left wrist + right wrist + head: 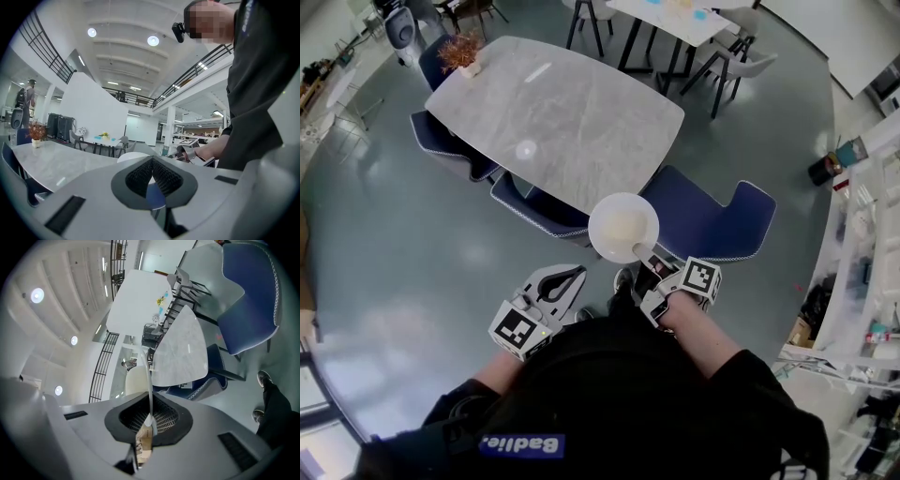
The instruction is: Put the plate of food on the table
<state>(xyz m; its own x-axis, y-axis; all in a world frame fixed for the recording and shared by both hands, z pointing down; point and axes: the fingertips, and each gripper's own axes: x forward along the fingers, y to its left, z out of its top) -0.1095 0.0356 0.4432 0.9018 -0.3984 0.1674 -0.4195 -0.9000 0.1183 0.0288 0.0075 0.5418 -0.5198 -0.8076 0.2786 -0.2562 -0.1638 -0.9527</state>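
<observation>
Right tool [644, 260] is clamped on the near rim of the plate [623, 227]; in the right gripper view its ribbed pads [161, 420] squeeze the thin white rim from both sides, with the plate seen edge-on running away from them. Left tool [577, 274] carries nothing. In the left gripper view its two dark pads [164, 178] meet at their tips with only a sliver of blue chair showing below them, and it hangs just beside the right tool, nearer the person's body.

Largest thing in sight is the grey marble tabletop [562, 122], stretching away from the person toward the upper left. Dark blue chairs stand round it: one [712, 220] at the near right corner and others [534, 202] tucked along the near left edge.

The plate is held level in the air off the tabletop's near corner — over the gap between that corner and the right-hand blue chair, not resting on anything. A pale, cream-coloured helping of food [626, 225] covers its middle.

At the far left corner of the tabletop stands a small potted plant [461, 52] with reddish-brown leaves — well apart from the plate.
</observation>
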